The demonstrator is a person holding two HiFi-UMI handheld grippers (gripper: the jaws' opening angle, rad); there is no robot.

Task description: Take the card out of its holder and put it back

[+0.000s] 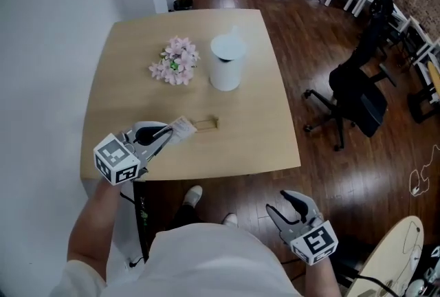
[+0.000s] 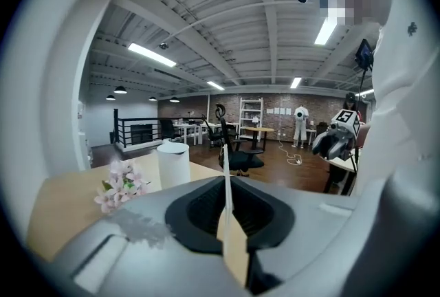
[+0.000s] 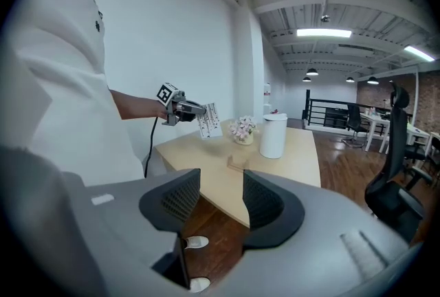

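Observation:
My left gripper [image 1: 167, 133] is shut on a white printed card [image 1: 183, 127] and holds it just above the table, left of the small wooden card holder [image 1: 206, 125]. In the left gripper view the card [image 2: 226, 172] stands edge-on, pinched between the two dark pads. The holder's slot is bare. My right gripper [image 1: 282, 204] hangs off the table's near right corner, over the floor, open and with nothing in it. From the right gripper view I see the left gripper [image 3: 180, 110], the card [image 3: 209, 119] and the holder [image 3: 237, 163] beyond open jaws.
On the light wooden table [image 1: 254, 144] stand a white cylindrical container [image 1: 227, 63] and a bunch of pink flowers [image 1: 175, 62], both behind the holder. A black office chair [image 1: 357, 93] stands on the dark wood floor to the right. A white wall runs along the left.

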